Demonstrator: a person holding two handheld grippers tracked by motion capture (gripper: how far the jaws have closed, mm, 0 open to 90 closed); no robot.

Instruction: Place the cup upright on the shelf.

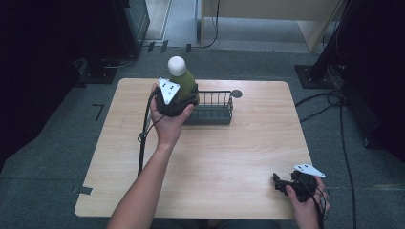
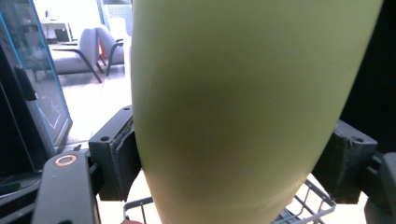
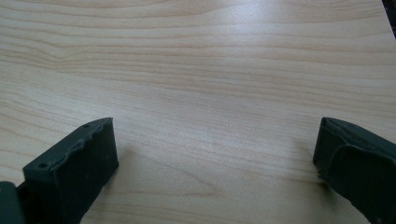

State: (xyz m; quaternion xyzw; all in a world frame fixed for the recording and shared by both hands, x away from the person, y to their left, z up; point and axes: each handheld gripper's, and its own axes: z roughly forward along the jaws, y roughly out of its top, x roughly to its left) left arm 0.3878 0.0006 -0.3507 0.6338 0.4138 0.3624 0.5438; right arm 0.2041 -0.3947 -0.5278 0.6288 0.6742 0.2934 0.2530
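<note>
**Green bottle poised over the basket**

Green and smooth, the bottle sits clamped in the left gripper, white cap up, right at the basket's left end. In the left gripper view the jaws press on both flanks of the bottle with no gap to spare, and the basket's wire rim peeks out just below its base. So it looks raised above the basket rather than seated inside, though the high view can't settle how far above.

Judging the step: this is the lowering into the basket. Keep the bottle upright, centre its base between the wire walls, and come straight down; a tilt toward the rim could catch the wires or tip the light basket. Release only once the base rests on the bottom.

Over to the right, well clear of the basket at the table's near corner, the right gripper idles. Its jaws stand wide apart over bare wood, holding nothing.
</note>
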